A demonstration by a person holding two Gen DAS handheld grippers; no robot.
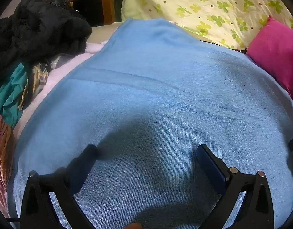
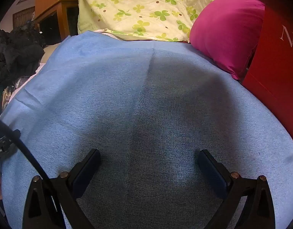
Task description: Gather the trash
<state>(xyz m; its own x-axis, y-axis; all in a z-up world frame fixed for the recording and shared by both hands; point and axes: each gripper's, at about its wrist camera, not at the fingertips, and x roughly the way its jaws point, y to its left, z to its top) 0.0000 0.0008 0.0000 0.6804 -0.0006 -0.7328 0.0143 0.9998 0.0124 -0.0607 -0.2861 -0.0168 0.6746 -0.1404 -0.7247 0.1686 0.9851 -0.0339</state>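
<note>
My left gripper hangs low over the blue cloth, its two fingers wide apart with nothing between them. My right gripper is the same, fingers spread and empty above the blue cloth. I cannot see any trash in either view. Behind the cloth lies a clover-print quilt, and at the right a pink pillow touches a red box. At the left edge there is a heap of black clothes.
</note>
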